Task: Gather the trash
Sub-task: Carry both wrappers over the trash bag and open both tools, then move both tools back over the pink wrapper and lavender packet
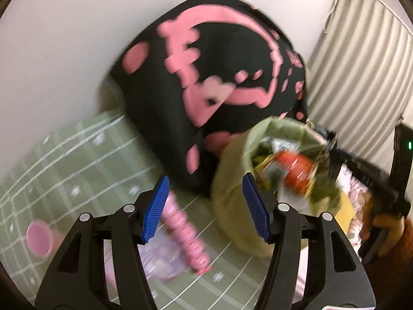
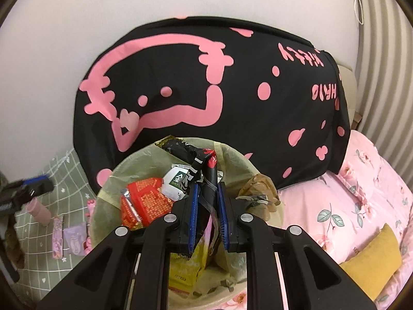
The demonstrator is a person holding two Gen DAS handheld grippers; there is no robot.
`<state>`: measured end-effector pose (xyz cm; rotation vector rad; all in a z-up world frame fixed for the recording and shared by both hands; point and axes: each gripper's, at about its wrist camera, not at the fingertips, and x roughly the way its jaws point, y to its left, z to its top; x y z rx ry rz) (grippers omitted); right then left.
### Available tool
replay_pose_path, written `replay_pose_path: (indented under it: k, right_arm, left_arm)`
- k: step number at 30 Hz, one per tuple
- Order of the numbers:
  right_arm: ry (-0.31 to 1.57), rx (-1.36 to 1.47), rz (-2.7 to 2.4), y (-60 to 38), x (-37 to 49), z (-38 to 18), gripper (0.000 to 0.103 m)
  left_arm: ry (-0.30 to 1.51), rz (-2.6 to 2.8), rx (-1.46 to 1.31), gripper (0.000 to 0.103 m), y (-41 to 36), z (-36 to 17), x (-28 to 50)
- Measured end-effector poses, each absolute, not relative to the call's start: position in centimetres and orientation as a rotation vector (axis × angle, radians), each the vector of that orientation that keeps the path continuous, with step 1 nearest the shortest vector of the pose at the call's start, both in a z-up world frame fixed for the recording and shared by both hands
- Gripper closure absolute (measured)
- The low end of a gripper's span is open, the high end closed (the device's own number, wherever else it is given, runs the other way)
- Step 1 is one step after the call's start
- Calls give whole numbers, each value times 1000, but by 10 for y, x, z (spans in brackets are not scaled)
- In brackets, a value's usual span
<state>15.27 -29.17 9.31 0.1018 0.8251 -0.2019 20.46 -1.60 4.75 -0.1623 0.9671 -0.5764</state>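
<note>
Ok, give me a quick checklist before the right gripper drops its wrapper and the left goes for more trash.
1. Right gripper above the lined round trash bin: ok.
2. Dark crinkled plastic wrapper between its jaws: ok; whether the pads press it, cannot tell.
3. Room in the bin: not ok, wrappers reach the rim.
4. Left gripper jaws apart, nothing between: ok.
5. Loose items left on the green checked sheet: not ok, a pink beaded stick and a pink cup remain.
6. Left wrist view sharp enough to aim: not ok, blurred.
</note>
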Motion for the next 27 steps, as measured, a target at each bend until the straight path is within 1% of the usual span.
replay_pose_path:
  k: [1,3,4,6,13,20,27]
  right_arm:
    - [831,99,-209,-291,154,90,79]
    - [833,116,-197,-292,154,87,72]
    - [832,124,-196,-292,154,85,71]
    - [835,122,-204,-291,153,84,71]
    - [796,92,-185,-270,147,96,71]
    - [795,79,-73,-227,148,100,71]
    - [829,70,41,-175,148,85,71]
  left_arm:
    - [980,-566,-158,47,-10,42,201]
    - [1015,-540,-155,47,5,28,193]
    - [1037,-520,-156,47,13,19,190]
    - [1069,-476,-157,47,29,3,183]
    - [1120,-369,-154,47,65,-22,163]
    - [1107,-339,-144,47,77,-19,153]
    - [1107,-322,-137,47,92,-17,144]
